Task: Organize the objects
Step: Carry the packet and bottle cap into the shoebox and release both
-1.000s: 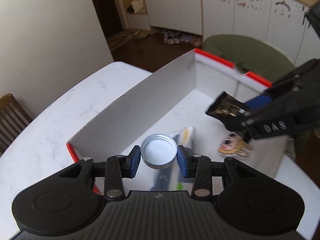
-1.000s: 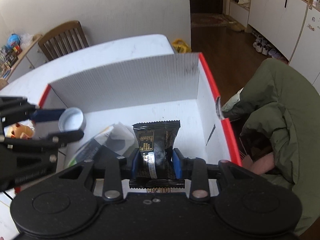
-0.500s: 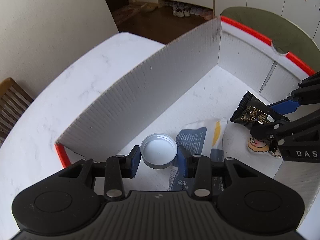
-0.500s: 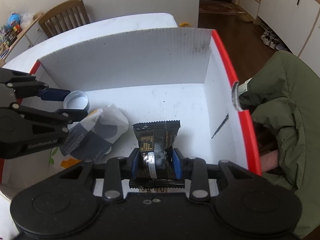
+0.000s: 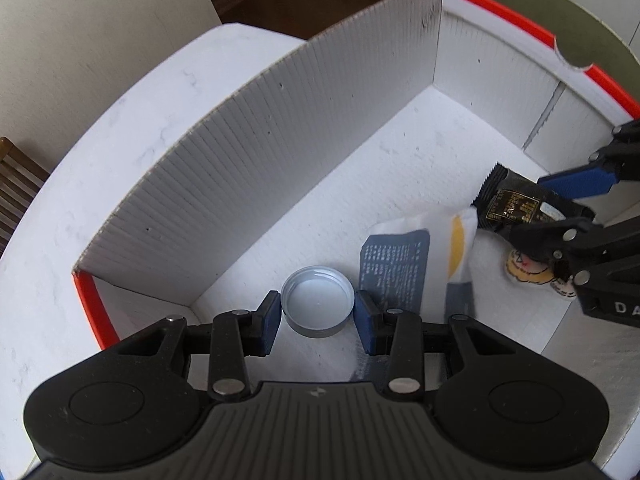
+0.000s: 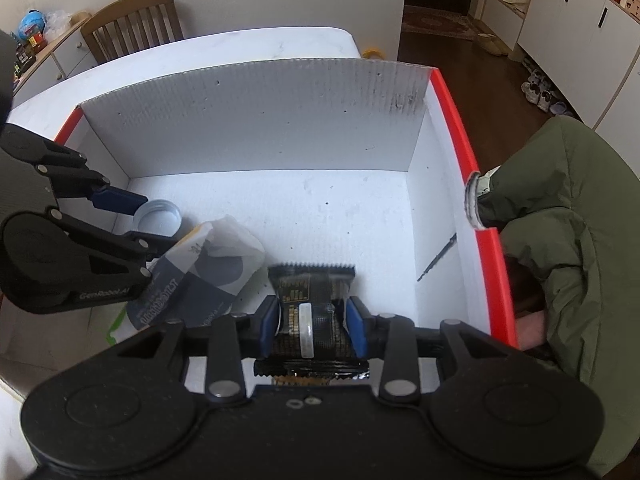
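My left hand-held gripper (image 5: pixel 317 317) has come down into the white red-rimmed corrugated box (image 5: pixel 248 152), clamped on the shallow silver metal lid (image 5: pixel 318 307) at lower centre; my right hand-held gripper (image 6: pixel 311 327) is opening around the black foil snack packet (image 6: pixel 310 300), so both are nearly placed.

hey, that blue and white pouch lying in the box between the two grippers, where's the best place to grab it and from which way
Probably the puffed white upper end of the blue and white pouch, coming straight down from above. It lies flat on the floor of the box, so only a raised fold gives a hand-held gripper something to pinch. That end sits clear of the black packet and the jar lid.
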Demonstrator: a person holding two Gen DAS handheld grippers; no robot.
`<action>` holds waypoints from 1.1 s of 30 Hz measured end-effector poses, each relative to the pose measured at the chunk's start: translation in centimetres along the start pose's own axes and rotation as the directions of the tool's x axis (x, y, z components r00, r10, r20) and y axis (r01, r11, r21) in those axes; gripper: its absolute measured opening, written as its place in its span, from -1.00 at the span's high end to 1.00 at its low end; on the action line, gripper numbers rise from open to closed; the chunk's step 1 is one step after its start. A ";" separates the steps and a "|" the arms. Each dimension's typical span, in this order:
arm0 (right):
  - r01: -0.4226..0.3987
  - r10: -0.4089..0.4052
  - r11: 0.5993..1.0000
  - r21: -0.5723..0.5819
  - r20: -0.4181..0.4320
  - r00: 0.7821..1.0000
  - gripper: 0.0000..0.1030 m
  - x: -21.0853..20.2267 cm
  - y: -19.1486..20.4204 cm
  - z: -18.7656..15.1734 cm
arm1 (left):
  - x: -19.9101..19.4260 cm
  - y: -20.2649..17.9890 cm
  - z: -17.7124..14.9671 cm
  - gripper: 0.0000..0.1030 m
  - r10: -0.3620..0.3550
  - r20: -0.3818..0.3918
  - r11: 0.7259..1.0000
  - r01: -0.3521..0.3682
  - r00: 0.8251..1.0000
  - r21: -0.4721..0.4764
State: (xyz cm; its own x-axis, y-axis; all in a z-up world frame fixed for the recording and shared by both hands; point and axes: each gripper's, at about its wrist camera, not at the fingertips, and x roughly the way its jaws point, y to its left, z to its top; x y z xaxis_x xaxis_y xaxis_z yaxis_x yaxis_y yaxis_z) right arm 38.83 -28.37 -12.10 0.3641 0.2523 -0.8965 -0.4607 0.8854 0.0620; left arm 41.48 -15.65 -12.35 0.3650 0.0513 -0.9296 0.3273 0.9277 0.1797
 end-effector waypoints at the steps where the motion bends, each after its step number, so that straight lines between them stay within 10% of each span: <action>1: 0.000 0.000 1.000 0.002 0.001 1.000 0.28 -0.1 -0.1 -0.1 | 0.0 0.0 0.0 0.26 -0.001 -0.007 1.000 0.001 1.000 0.002; 18: -0.040 0.038 0.999 0.017 0.093 0.995 0.12 -4.3 -0.3 -1.5 | -3.8 0.6 -2.3 -0.06 -0.052 0.109 0.998 0.055 0.993 -0.024; 33: -0.065 0.061 0.998 0.012 0.210 0.976 -0.04 -9.9 1.6 -3.3 | -10.8 1.8 -5.6 -0.06 -0.145 0.296 0.981 0.176 0.944 -0.078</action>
State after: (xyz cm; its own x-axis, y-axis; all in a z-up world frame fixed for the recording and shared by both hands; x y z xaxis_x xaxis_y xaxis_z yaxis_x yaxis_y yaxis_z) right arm 31.77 -30.74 -4.57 0.4973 0.3819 -0.7790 -0.4734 0.8719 0.1252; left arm 33.30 -12.47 -3.79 0.5549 -0.1960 -0.8085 0.3170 0.9484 -0.0123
